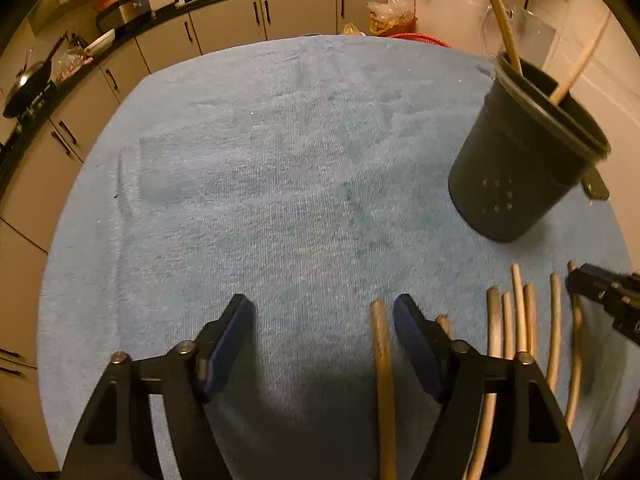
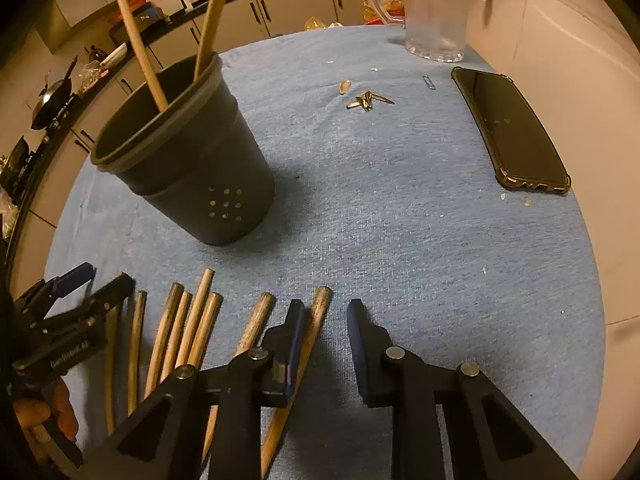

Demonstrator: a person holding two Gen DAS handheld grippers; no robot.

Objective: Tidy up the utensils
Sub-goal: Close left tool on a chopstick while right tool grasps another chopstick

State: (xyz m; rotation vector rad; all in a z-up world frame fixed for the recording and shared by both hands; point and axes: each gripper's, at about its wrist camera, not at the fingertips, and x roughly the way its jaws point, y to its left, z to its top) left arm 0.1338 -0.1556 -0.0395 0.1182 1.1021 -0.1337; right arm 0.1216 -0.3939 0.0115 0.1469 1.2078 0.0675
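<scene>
Here both grippers stand apart, empty: left gripper [image 1: 322, 312] straddles one chopstick [image 1: 382, 344] – right gripper [image 2: 322, 312] seemingly another [image 2: 316, 316]. Centre each, clamp, then drop into the holder [image 2: 188, 176].

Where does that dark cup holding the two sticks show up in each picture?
Left wrist view: the dark cup stands at the right edge, upper half, leaning in the picture.
Right wrist view: the cup is left of centre, upper half.
Shared landmark: the row of chopsticks lying on the blue cloth.
</scene>
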